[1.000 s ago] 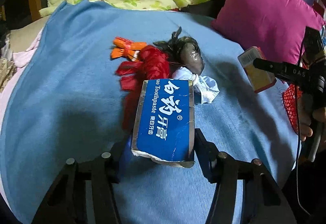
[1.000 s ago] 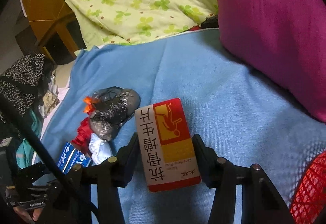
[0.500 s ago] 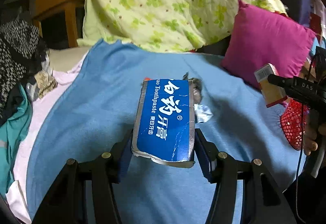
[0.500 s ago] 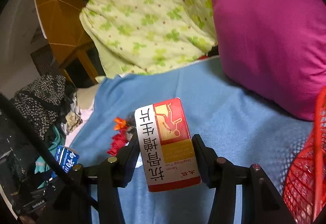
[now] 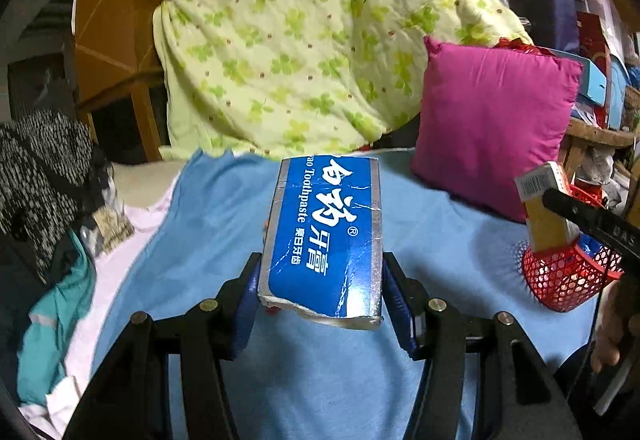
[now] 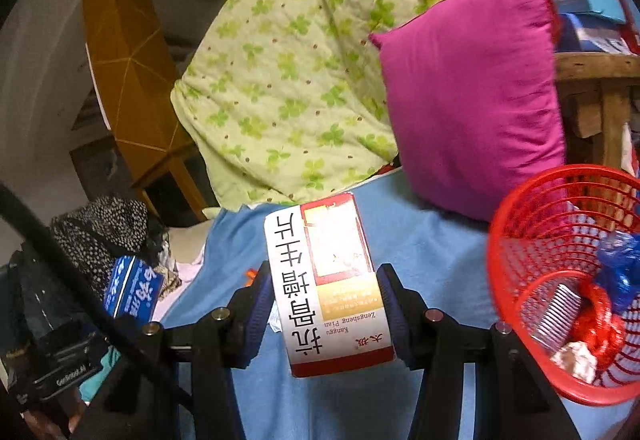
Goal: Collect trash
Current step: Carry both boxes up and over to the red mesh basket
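My left gripper is shut on a blue toothpaste box, held above the blue blanket. My right gripper is shut on a red, white and yellow medicine box, also lifted off the blanket. A red mesh basket stands at the right, holding blue plastic, a red mesh bundle and crumpled paper. In the left wrist view the basket sits at the far right, with the right gripper and its medicine box just above it. The toothpaste box shows at the left of the right wrist view.
A magenta pillow and a green clover-print quilt lie at the back of the bed. Dark speckled clothing and teal fabric pile at the left. A wooden stand with boxes is behind the basket.
Both grippers have risen and tilted up with their boxes. The trash pile on the blanket has dropped out of sight behind the boxes. The red basket has come into fuller view.
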A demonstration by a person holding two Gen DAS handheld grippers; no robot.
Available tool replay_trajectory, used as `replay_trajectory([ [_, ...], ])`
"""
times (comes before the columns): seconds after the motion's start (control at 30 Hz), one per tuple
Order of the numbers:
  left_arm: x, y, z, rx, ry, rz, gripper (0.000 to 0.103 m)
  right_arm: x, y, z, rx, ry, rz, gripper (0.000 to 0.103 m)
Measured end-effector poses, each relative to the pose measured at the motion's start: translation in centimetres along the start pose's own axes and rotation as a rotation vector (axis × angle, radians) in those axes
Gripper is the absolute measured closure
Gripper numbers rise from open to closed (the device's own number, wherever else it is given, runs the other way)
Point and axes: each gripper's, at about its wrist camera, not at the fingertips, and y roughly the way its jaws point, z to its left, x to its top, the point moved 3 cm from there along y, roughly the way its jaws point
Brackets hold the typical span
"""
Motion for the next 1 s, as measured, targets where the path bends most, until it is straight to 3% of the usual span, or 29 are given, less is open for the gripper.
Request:
replay_trajectory([
  [0.3, 2.0, -2.4, -4.3, 0.018, 0.062, -0.058, 0.044, 0.4, -4.3, -2.1, 0.043, 0.047, -0.121, 0.049],
  [0.43, 2.3, -2.8, -6.0, 0.019, 0.09, -0.065, 0.044, -0.1, -4.3, -3.8, 0.03, 0.062, -0.106, 0.049],
  [0.6, 2.6, -2.5, -8.0, 0.007, 0.106, -0.066, 0.044, 0.2, -6.0, -5.4, -0.002, 0.045, -0.157, 0.049],
  [1.0, 2.8, -1.6, -12.0, -0.024, 0.168, -0.039, 0.044, 0.6, -8.1, -8.8, -0.051, 0.087, -0.185, 0.049],
])
